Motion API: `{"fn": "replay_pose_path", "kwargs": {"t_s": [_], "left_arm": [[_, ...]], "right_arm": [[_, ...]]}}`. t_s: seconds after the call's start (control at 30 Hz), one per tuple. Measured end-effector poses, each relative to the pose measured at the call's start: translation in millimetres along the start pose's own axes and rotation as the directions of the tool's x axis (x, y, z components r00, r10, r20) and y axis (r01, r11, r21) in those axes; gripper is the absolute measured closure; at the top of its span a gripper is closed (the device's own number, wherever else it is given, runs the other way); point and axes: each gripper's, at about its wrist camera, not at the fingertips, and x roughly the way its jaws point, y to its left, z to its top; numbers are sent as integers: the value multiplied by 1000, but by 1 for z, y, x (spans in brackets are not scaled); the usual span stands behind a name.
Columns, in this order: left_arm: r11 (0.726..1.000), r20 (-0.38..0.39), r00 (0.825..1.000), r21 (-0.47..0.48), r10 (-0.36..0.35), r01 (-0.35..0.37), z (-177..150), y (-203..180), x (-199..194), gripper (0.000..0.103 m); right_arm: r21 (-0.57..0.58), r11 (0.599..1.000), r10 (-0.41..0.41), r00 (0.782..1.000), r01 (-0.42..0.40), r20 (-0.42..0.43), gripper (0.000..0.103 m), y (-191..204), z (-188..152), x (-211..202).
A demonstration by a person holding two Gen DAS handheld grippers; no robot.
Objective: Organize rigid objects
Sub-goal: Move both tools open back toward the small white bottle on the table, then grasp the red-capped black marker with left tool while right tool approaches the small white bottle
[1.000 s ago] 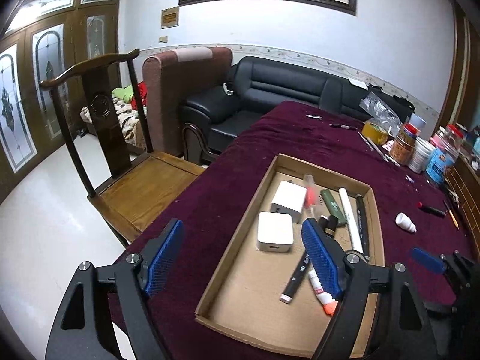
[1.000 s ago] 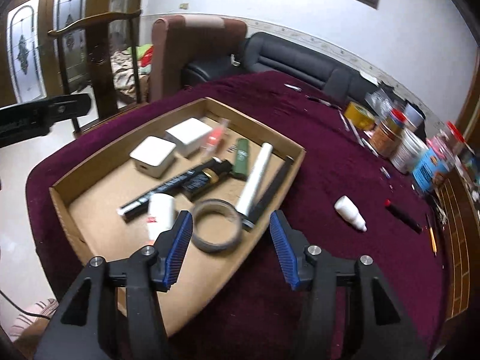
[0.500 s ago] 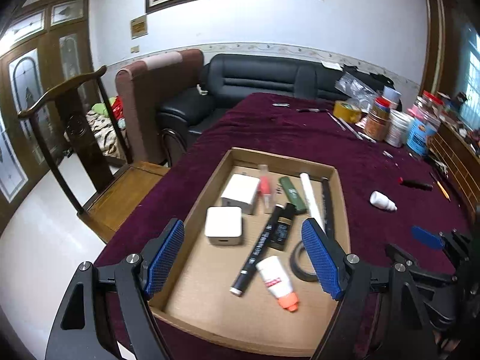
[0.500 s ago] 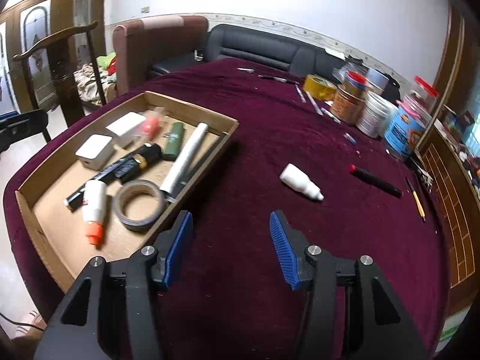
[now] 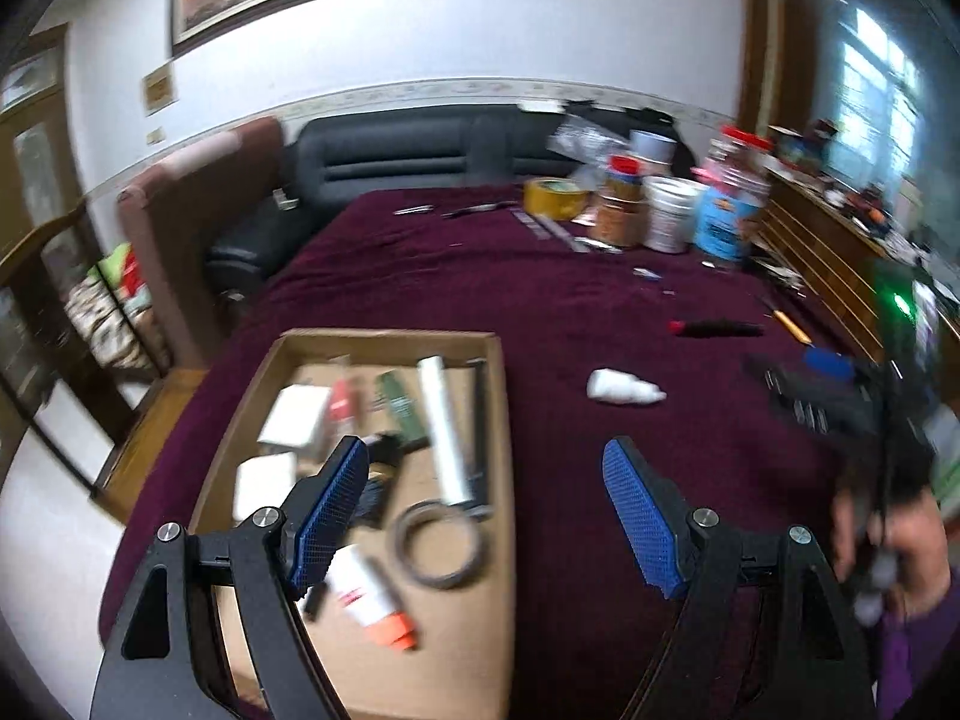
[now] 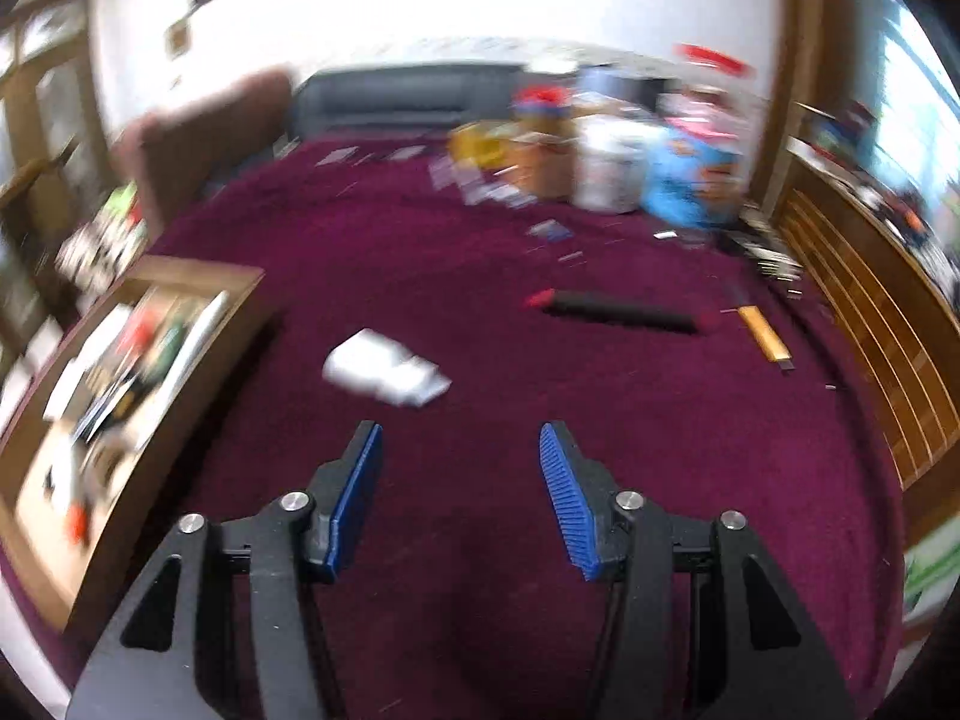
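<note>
A cardboard tray on the purple cloth holds white boxes, markers, a white tube, a tape ring and a white bottle with an orange cap. Its corner shows at the left of the right wrist view. A small white bottle lies on the cloth right of the tray. A black marker with a red tip lies beyond it. My left gripper is open and empty over the tray's right edge. My right gripper is open and empty, just short of the white bottle.
Jars, tubs and a yellow tape roll crowd the far right of the table. A yellow pencil lies near the wooden right edge. A black sofa and a wooden chair stand beyond the table. Both views are blurred.
Both grippers have swung right, away from the tray and toward the white bottle and marker on the cloth. The right gripper has come closer to the white bottle. Both stay open.
</note>
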Motion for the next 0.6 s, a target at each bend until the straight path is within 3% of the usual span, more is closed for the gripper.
{"fn": "replay_pose_path", "kwargs": {"t_s": [0.03,0.1,0.17,0.33,0.47,0.6], "left_arm": [[1000,-10,1000,16,-16,16,5,-9,4,27],[999,-29,999,33,-40,41,13,-24,14,27],[997,-65,997,49,-50,53,21,-41,29,27],[992,-172,983,90,-71,87,40,-81,76,27],[980,-192,974,134,-120,147,65,-118,115,27],[953,-184,973,244,-137,180,93,-168,171,27]], "right_arm": [[24,1000,-20,1000,19,19,16,-15,5,5],[85,990,-115,993,116,-7,16,-52,20,25],[147,978,-144,988,150,-50,16,-85,32,43],[354,930,-94,995,102,-40,16,-157,34,58],[397,913,-81,995,95,-52,16,-191,25,52],[545,833,-137,990,96,35,16,-244,16,21]]}}
